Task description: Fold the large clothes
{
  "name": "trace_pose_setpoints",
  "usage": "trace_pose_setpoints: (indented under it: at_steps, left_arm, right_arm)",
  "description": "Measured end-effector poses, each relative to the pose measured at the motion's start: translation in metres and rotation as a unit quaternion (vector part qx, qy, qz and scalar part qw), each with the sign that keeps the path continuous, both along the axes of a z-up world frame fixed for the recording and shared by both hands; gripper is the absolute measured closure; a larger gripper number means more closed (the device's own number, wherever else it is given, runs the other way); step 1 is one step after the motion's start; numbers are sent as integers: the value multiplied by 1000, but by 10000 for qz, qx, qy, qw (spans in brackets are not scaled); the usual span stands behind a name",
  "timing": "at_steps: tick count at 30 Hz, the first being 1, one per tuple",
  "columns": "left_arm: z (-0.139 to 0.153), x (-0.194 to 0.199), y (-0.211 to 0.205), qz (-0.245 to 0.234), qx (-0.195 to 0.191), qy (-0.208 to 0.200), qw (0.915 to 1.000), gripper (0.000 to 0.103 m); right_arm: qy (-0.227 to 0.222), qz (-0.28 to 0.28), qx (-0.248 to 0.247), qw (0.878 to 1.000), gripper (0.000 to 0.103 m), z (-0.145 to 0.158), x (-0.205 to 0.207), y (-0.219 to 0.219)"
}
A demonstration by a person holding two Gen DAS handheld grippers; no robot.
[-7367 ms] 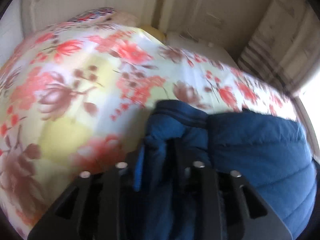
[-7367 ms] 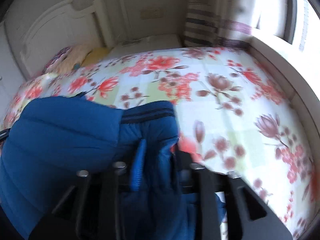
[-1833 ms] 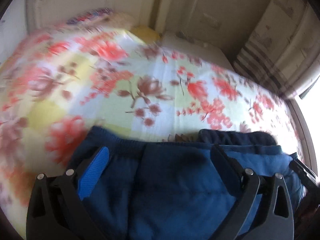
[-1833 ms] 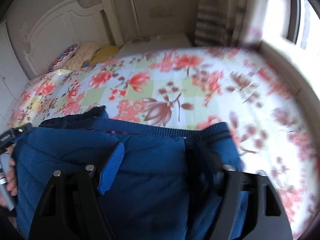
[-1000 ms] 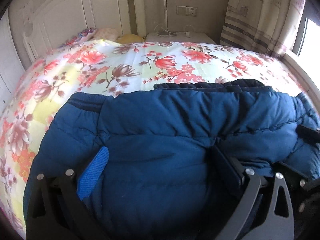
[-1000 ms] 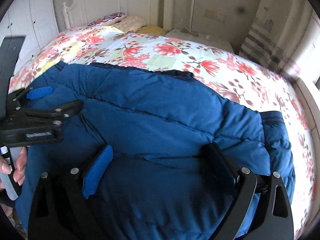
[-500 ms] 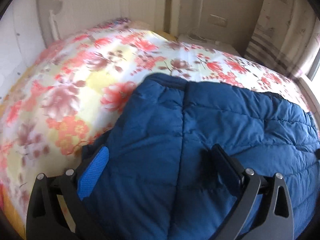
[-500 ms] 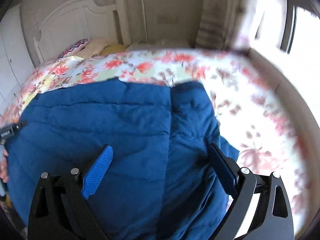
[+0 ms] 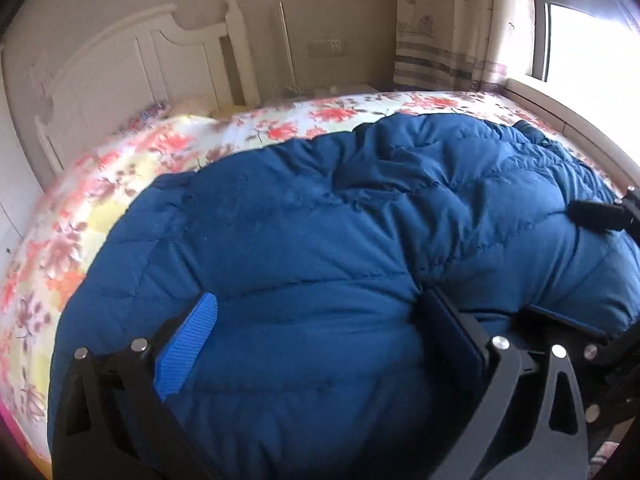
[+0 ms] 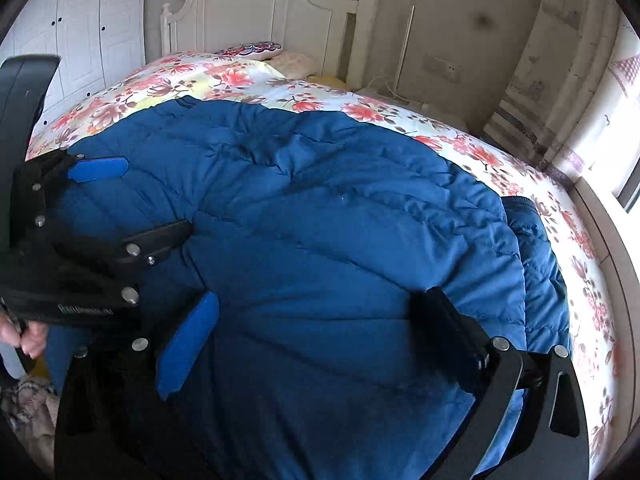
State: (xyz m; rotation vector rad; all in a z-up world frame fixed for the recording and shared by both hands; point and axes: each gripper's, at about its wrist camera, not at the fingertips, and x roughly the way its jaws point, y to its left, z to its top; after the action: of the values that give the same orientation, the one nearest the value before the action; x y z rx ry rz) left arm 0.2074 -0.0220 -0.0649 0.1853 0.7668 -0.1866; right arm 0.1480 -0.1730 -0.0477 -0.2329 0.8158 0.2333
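Observation:
A large blue quilted down coat [image 9: 312,240] lies spread and folded over on the floral bedspread [image 9: 100,184]; it also fills the right wrist view [image 10: 328,216]. My left gripper [image 9: 320,328] is open, its jaws wide apart just above the near part of the coat, holding nothing. My right gripper [image 10: 316,332] is open too, over the coat's near edge. The left gripper [image 10: 132,204] shows at the left of the right wrist view. A right gripper finger [image 9: 596,216] shows at the right edge of the left wrist view.
A white headboard [image 10: 256,4] and pillows [image 10: 256,50] stand at the far end of the bed. White wardrobe doors [image 10: 76,32] are at the left. A curtain [image 9: 440,24] and a bright window [image 9: 584,28] run along the right side.
Both grippers, shut on the coat several seconds ago, stand open. Over the last second both views swung across the bed, and the coat lies folded beneath them.

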Motion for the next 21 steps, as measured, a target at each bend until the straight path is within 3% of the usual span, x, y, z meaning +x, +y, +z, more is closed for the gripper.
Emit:
trace_pose_setpoints:
  at_steps: [6, 11, 15, 17, 21]
  left_arm:
    - [7, -20, 18, 157, 36, -83, 9998, 2]
    - [5, -45, 81, 902, 239, -201, 9954, 2]
    - [-5, -51, 118, 960, -174, -129, 9951, 2]
    - [-6, -49, 115, 983, -63, -153, 9950, 2]
    - [-7, -47, 109, 1032, 84, -233, 9944, 2]
  right_arm:
    - [16, -92, 69, 9999, 5, 5, -10, -15]
    - [-61, -695, 525, 9962, 5, 7, -32, -73]
    - [-53, -781, 1095, 9909, 5, -5, -50, -110]
    - [-23, -844, 1060, 9908, 5, -4, -52, -112]
    - [-174, -1168, 489, 9918, 5, 10, -60, -92]
